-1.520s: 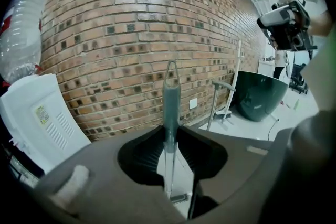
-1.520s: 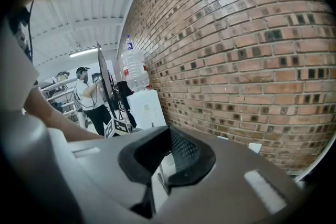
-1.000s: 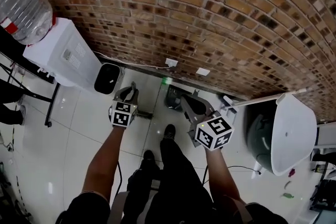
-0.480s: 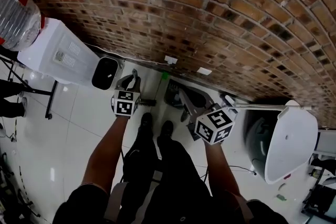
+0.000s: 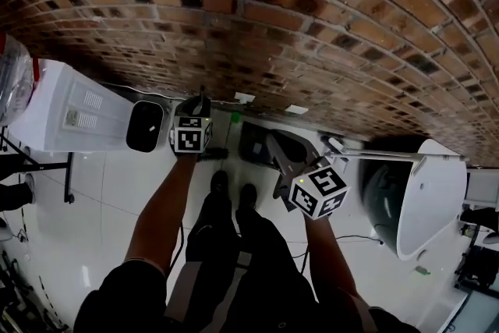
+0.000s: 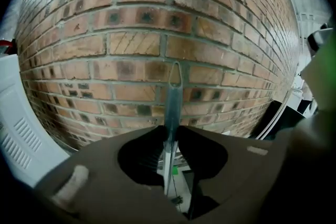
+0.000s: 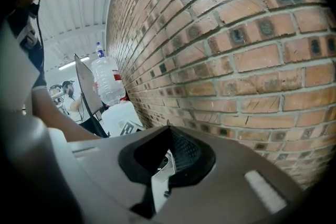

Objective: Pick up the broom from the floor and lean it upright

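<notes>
Two grippers face a brick wall [image 5: 296,27], one in each of the person's hands. The left gripper [image 6: 171,131] has its jaws clamped on the broom [image 6: 174,93]. The slim grey handle runs straight up between the pads, and the loop at its top shows against the bricks (whether it touches the wall cannot be told). Below the jaws the handle goes down toward the pale tiled floor [image 5: 117,183].

From the head view this gripper sits close to the wall, just beside a white water dispenser [image 5: 74,113] on the left.

The right gripper [image 7: 168,127] has its jaw tips together, and nothing seems to be between them, though the opening behind the tips is dark. In the head view it is well apart from the broom, angled toward the foot of the wall. A bin [image 5: 429,199] with a white lid stands at the far right.
</notes>
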A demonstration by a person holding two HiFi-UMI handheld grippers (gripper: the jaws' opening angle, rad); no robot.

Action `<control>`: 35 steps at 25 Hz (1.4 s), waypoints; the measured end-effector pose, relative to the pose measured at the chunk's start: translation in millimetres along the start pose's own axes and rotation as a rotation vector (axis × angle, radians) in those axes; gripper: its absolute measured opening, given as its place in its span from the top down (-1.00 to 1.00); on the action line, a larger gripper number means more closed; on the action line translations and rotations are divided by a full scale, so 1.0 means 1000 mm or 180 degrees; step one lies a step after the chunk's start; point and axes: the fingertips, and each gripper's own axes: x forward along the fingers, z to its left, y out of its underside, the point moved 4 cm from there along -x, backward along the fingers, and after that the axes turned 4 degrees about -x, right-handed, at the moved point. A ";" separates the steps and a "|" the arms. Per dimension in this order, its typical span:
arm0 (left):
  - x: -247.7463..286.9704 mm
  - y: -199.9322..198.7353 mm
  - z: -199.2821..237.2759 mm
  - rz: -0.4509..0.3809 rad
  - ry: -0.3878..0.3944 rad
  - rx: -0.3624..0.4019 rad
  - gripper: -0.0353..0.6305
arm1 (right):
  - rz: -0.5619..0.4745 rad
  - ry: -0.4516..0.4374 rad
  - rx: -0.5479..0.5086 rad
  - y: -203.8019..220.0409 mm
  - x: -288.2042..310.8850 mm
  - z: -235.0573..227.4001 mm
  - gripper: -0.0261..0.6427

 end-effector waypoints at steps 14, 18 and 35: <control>0.079 -0.031 0.023 0.0095 0.0137 -0.0161 0.60 | 0.0062 0.0295 0.0136 0.002 0.005 -0.016 0.91; 0.081 -0.033 0.023 0.0037 0.0160 -0.0118 0.60 | 0.0063 0.0308 0.0153 0.002 0.008 -0.018 0.91; 0.018 -0.034 -0.003 -0.0177 0.0406 -0.0143 0.44 | -0.0103 0.0116 0.0132 -0.012 0.012 -0.018 0.91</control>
